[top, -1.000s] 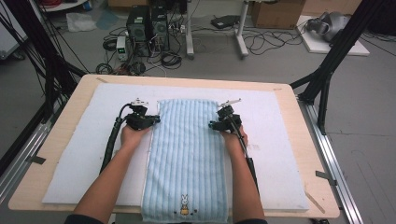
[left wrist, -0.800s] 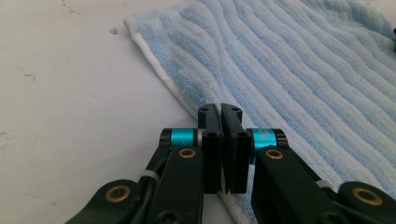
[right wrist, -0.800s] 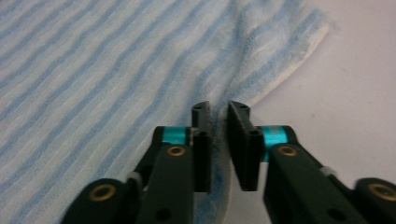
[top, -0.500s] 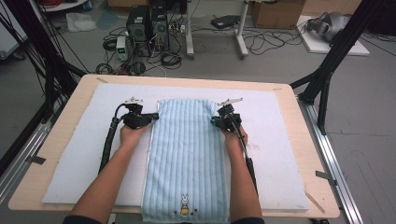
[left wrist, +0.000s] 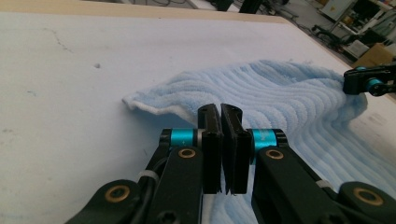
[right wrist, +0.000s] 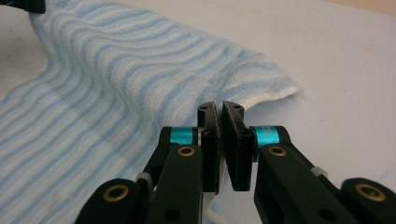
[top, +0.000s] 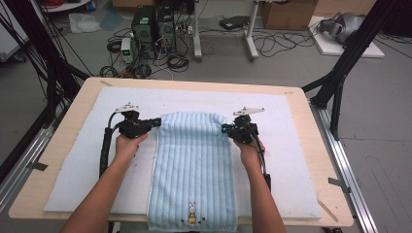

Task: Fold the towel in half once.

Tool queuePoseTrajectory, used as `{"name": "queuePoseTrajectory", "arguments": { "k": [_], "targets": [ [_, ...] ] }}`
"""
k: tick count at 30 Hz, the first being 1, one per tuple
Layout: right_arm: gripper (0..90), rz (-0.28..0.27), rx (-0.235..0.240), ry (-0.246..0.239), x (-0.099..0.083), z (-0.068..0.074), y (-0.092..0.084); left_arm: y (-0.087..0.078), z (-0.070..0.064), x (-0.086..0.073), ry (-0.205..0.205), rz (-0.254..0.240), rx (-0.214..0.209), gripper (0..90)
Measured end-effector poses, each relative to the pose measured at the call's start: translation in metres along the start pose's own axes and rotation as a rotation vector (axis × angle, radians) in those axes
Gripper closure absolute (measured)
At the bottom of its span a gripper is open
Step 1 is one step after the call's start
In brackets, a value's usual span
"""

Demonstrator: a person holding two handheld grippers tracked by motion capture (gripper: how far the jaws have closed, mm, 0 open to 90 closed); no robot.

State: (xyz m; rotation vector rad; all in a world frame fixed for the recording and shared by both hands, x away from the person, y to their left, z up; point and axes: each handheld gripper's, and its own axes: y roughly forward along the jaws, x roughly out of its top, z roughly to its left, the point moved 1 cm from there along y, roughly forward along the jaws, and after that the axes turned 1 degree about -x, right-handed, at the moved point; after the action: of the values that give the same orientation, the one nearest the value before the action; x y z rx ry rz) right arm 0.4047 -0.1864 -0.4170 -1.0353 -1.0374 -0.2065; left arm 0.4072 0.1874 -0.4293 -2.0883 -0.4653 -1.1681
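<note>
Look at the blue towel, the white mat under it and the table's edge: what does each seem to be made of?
Blue towel: soft terry cloth, probably cotton; ribbed fuzzy stripes, limp drape where each claw lifts it, stitched rabbit motif.
White mat: matte, faintly dented and creased sheet, maybe foam or felt; hard to say which.
Table: pale wood-look board, smooth, possibly plywood or laminate.

White mat (top: 73, 160) on wooden table (top: 311, 145)
</note>
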Motion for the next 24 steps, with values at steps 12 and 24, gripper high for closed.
{"name": "queuePoseTrajectory", "arguments": {
  "k": [12, 24],
  "targets": [
    [85.4, -0.036, 0.058, -0.013, -0.019, 0.018, -0.037, -0.030, -0.030, -0.026, 0.053, 0.012, -0.075, 86.6],
    [85.1, -0.063, 0.093, -0.041, -0.057, 0.040, -0.064, -0.053, -0.052, -0.056, 0.106, 0.042, -0.123, 86.5]
  ]
}}
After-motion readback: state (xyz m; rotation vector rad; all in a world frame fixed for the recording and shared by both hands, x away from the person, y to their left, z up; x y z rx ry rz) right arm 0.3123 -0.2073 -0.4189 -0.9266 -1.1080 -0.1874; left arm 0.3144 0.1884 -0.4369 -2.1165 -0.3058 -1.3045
